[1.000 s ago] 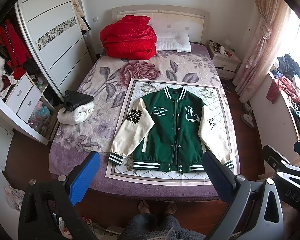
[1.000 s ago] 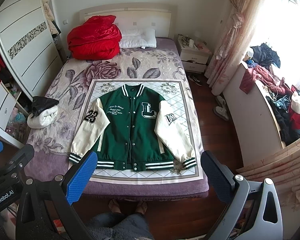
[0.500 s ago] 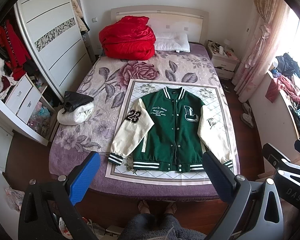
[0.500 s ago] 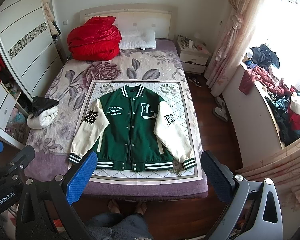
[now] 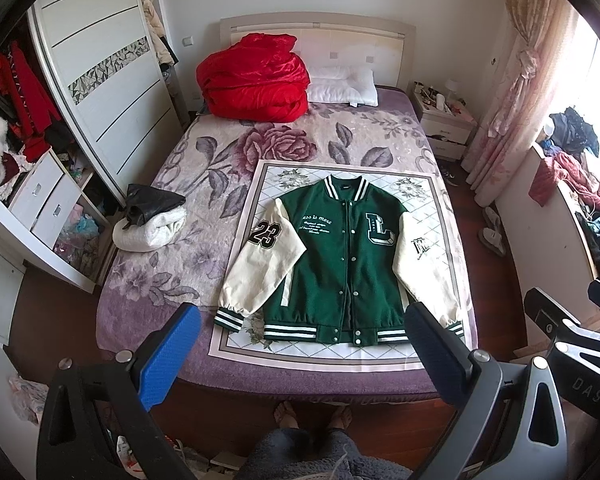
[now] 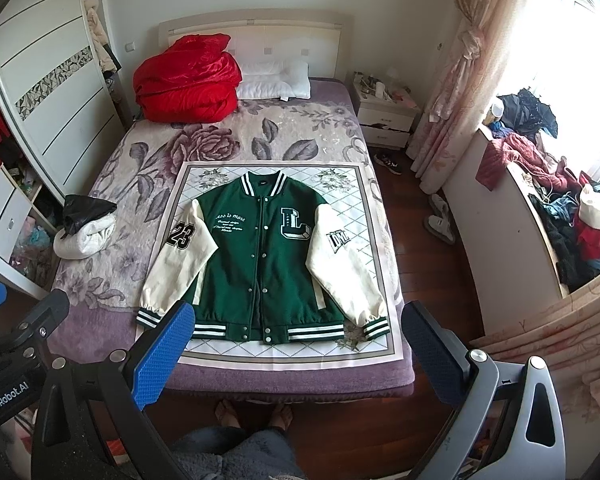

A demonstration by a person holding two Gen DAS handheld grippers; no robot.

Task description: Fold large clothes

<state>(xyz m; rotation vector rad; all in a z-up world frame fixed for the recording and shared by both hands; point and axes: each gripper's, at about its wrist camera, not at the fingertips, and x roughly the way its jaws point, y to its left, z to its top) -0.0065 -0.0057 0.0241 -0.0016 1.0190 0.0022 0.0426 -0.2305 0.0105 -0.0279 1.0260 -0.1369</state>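
A green varsity jacket (image 5: 342,256) (image 6: 260,256) with cream sleeves lies flat, front up and snapped closed, on a white patterned cloth (image 5: 432,200) (image 6: 364,196) at the foot of the bed. Both sleeves angle down beside the body. My left gripper (image 5: 302,332) hangs open high above the foot of the bed, well short of the jacket, with nothing between its fingers. My right gripper (image 6: 296,330) is open too, at about the same height, empty. Each gripper shows at the edge of the other's view.
A red quilt (image 5: 254,78) and a white pillow (image 5: 342,84) sit at the headboard. A black and white bundle (image 5: 150,220) lies at the bed's left edge. Wardrobe (image 5: 100,80) on the left, nightstand (image 5: 446,120) and clothes-covered counter (image 6: 560,216) on the right. A person's feet (image 6: 254,412) stand below.
Both views have shifted very slightly; the jacket has not moved and both grippers have stayed open.
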